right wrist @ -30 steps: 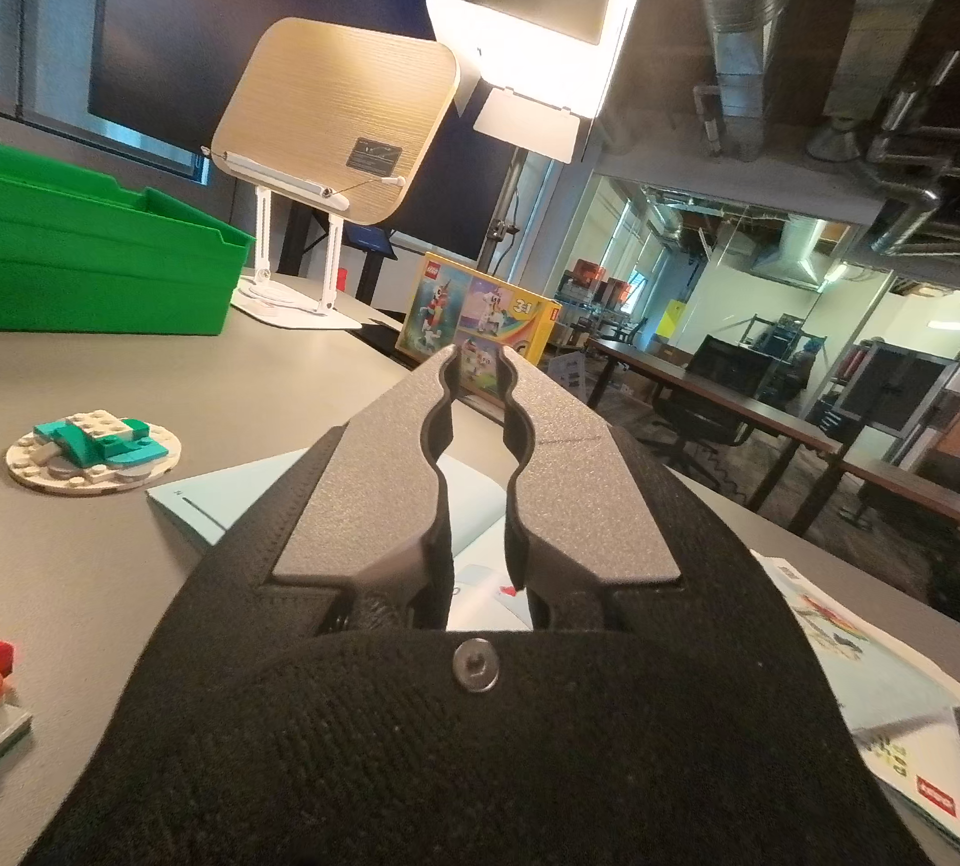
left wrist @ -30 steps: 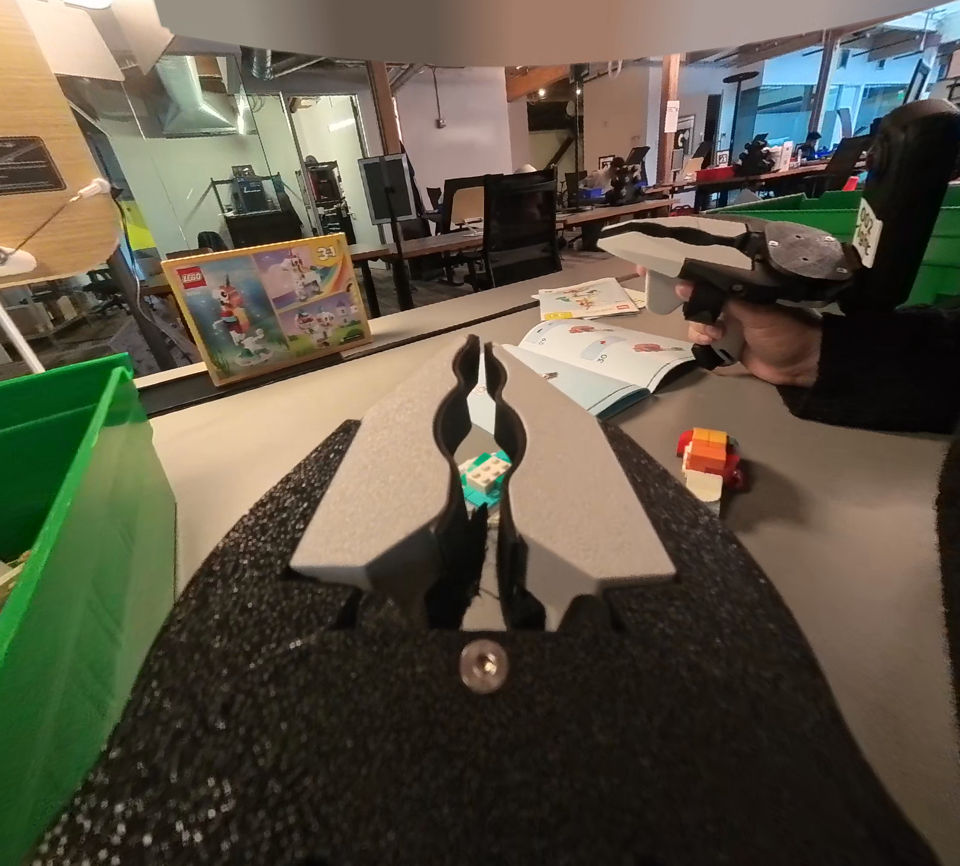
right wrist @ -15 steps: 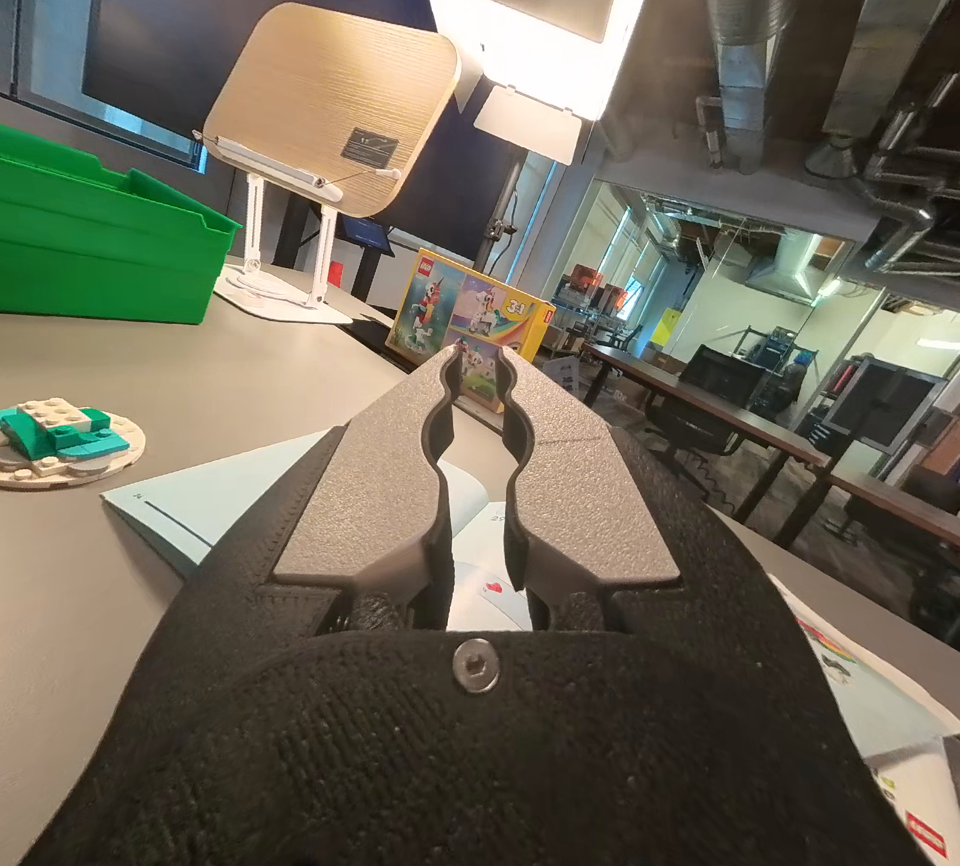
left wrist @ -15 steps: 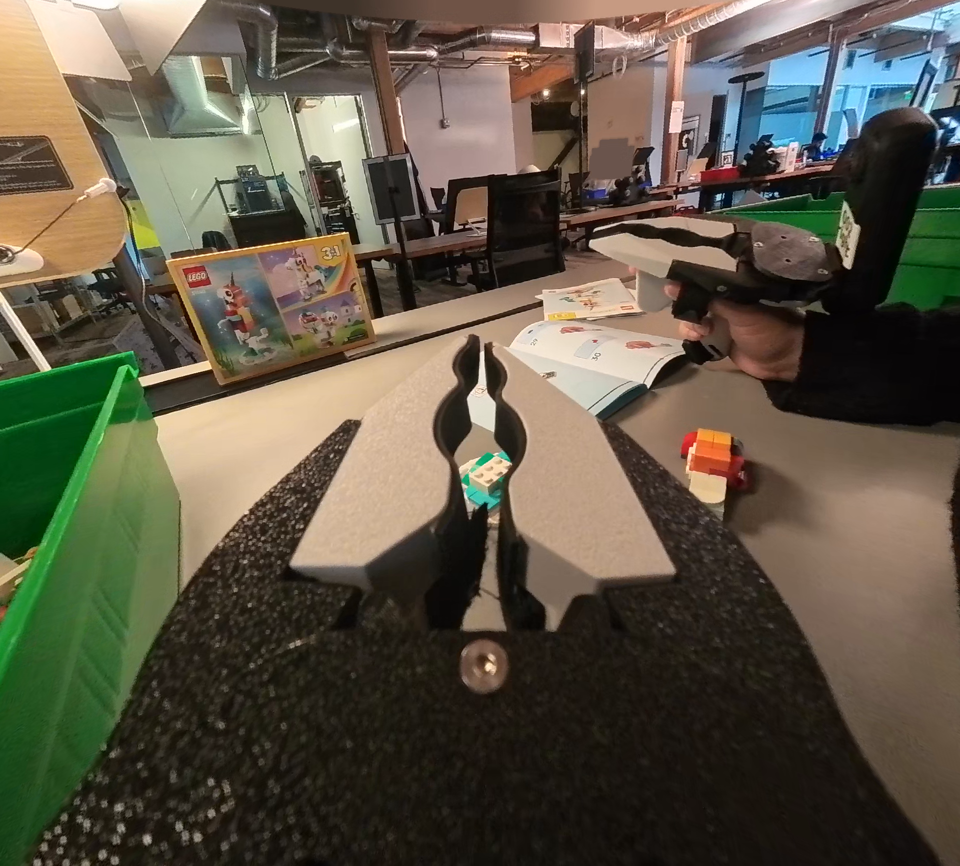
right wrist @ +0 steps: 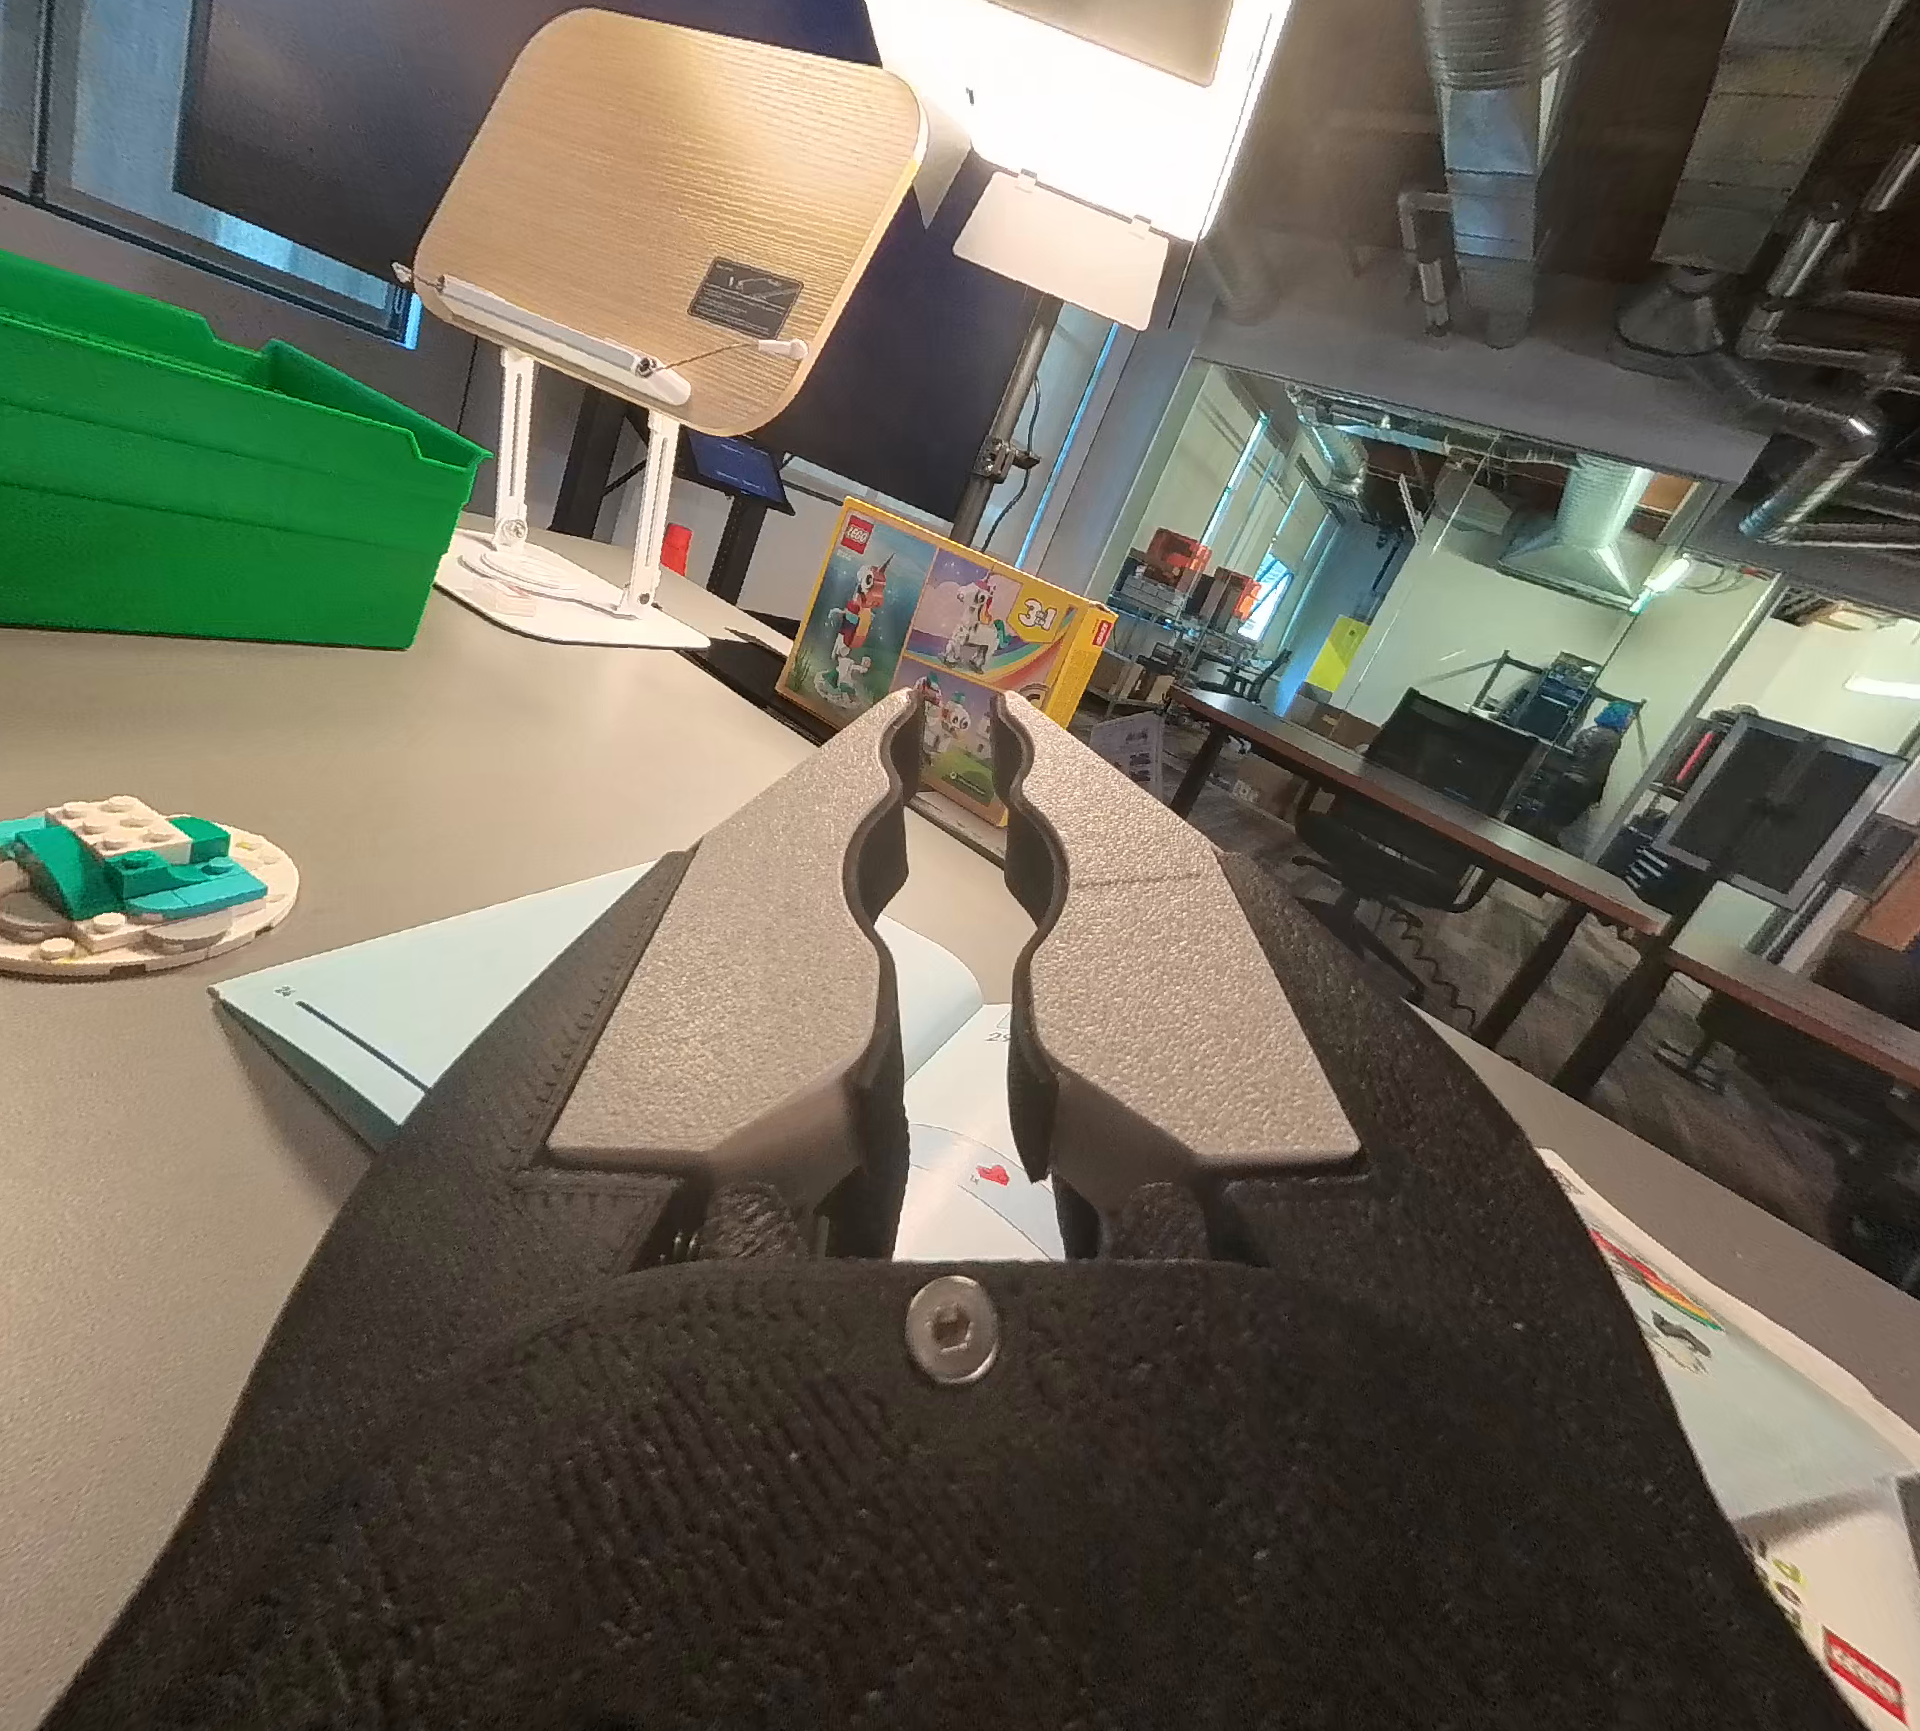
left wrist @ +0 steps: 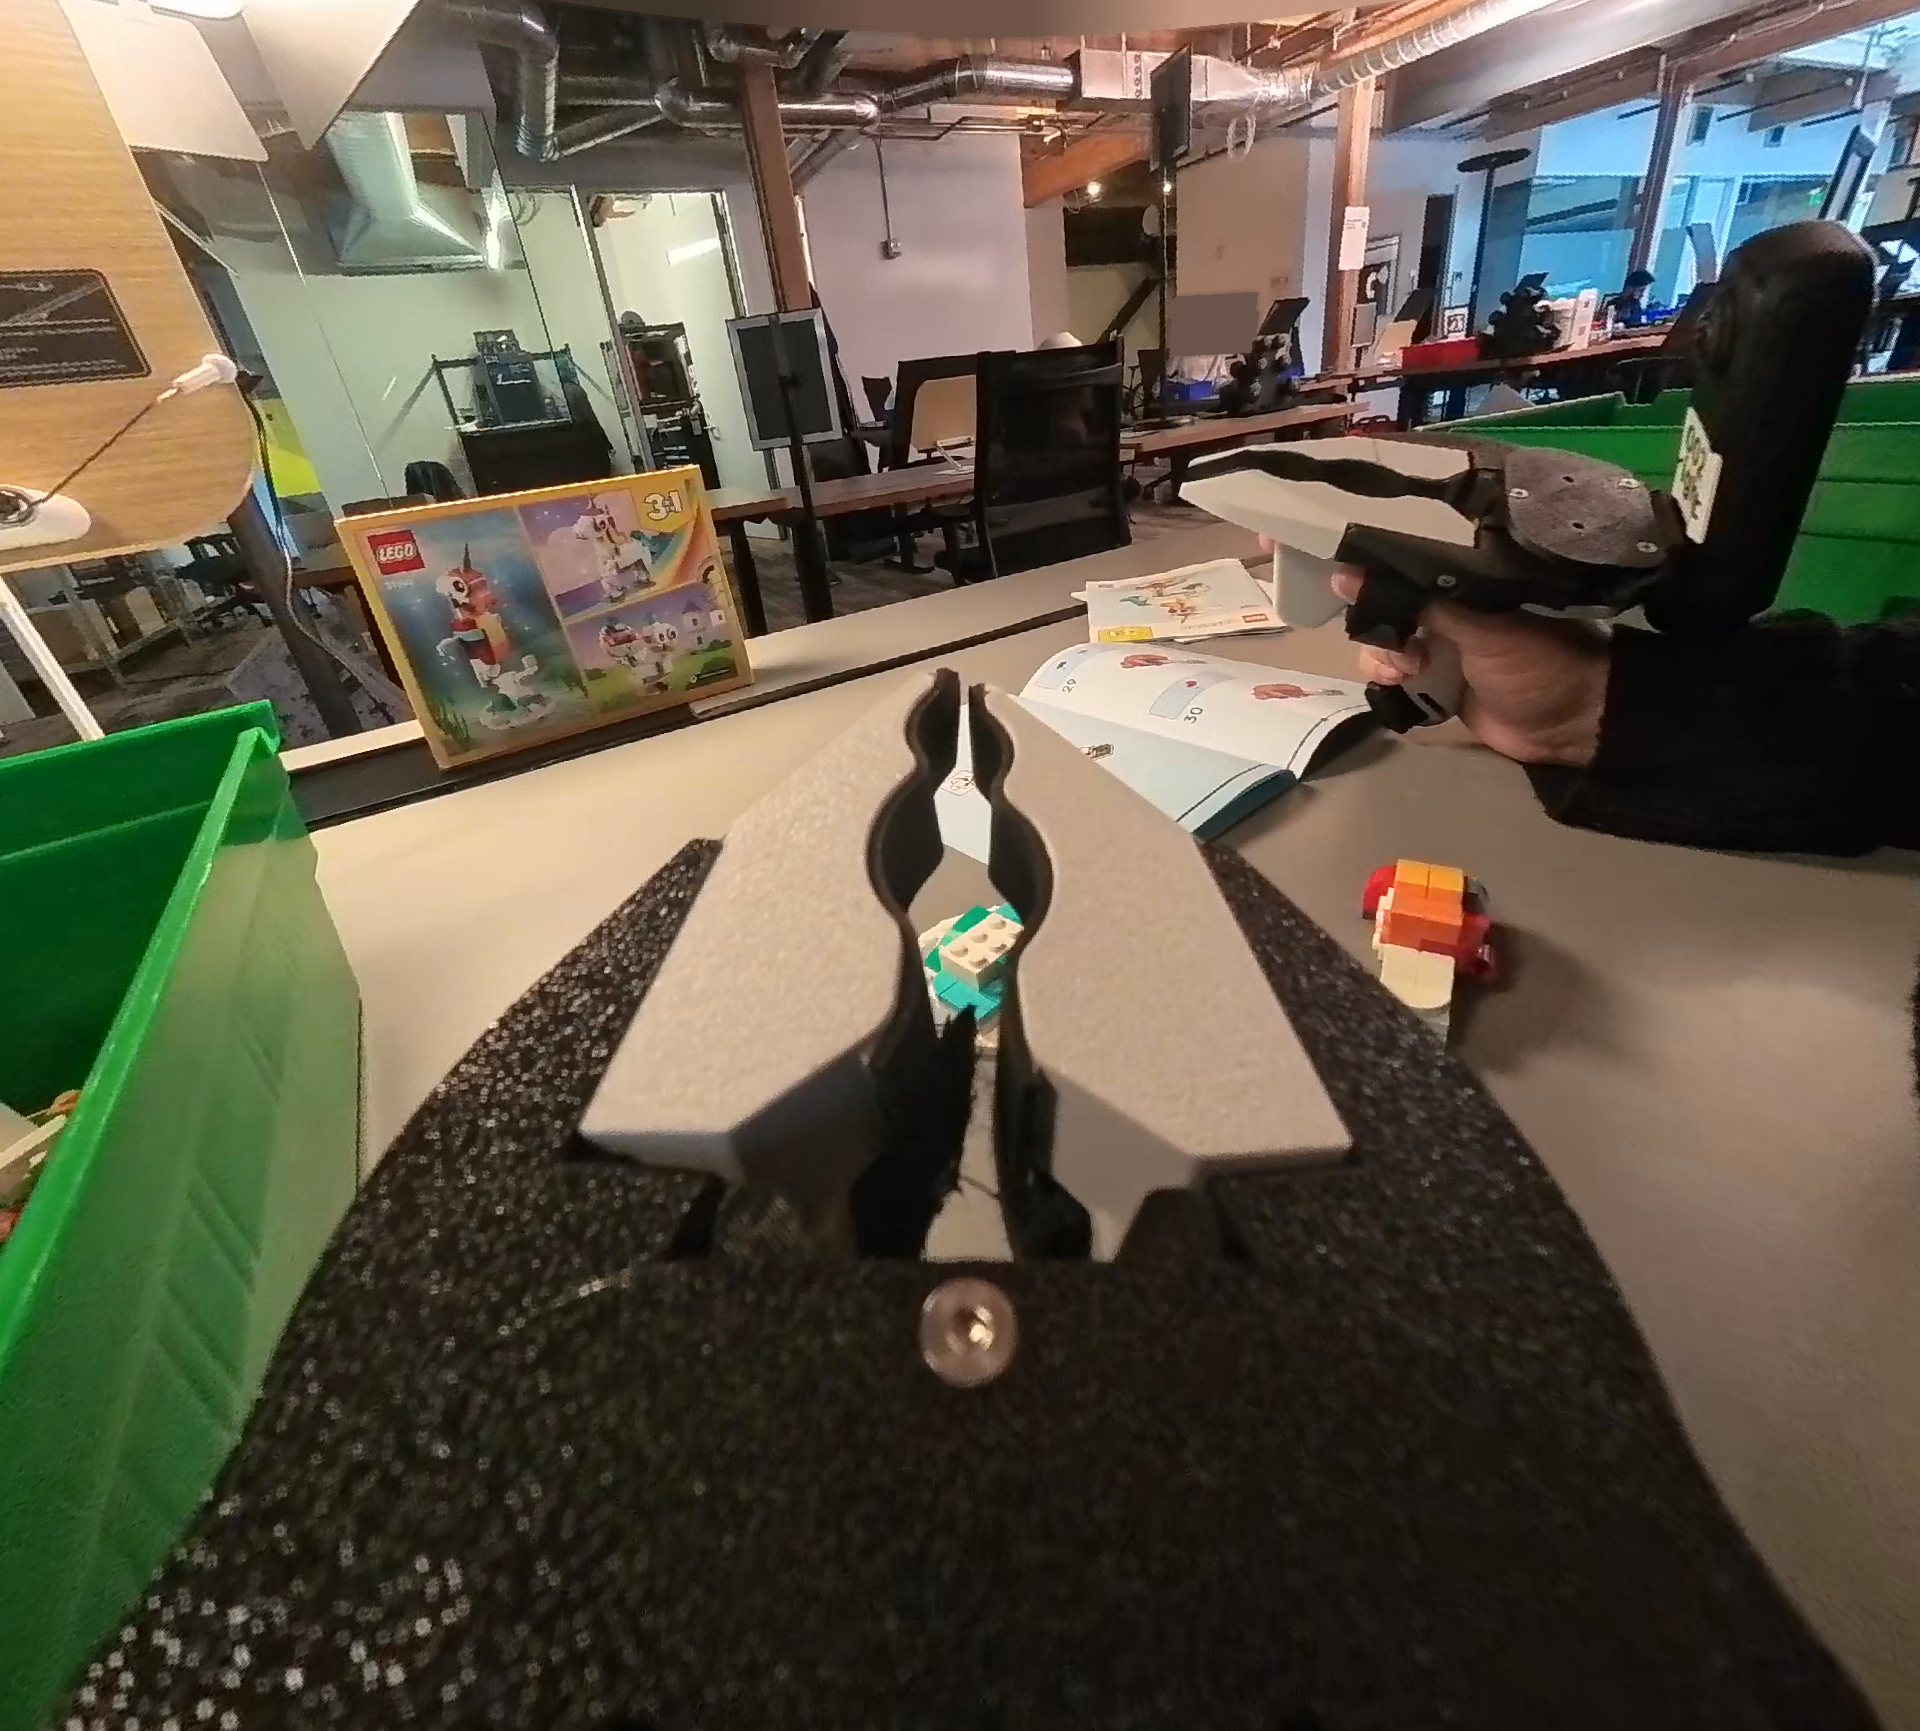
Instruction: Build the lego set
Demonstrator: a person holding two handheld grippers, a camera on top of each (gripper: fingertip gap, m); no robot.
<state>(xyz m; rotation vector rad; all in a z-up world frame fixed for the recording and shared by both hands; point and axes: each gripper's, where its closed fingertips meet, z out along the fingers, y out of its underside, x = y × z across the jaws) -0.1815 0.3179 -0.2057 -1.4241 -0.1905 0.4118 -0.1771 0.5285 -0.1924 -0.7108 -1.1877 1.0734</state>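
left hand-held gripper [left wrist: 958, 692] hangs just over the grey counter [left wrist: 1662, 1110] with its grey fingers nearly pressed together, only a thin slit at the tips, nothing pinched; through the gap behind the tips you can see the round white lego base with teal and white bricks [left wrist: 971, 949] sitting on the counter; right of it, apart, lies a small red, orange and cream brick build [left wrist: 1429, 938]; the right hand-held gripper [right wrist: 958, 713] is held up off the counter by a hand in a black sleeve [left wrist: 1507, 694], fingers a little spread, empty too; under it the open pale-blue instruction booklet [left wrist: 1174, 736] lies flat, with a second leaflet [left wrist: 1179, 611] beyond; the yellow lego box [left wrist: 551, 621] stands at the far edge; a green plastic bin [left wrist: 156, 1006] sits at the left, and a wooden book stand on white legs [right wrist: 665, 227] behind it
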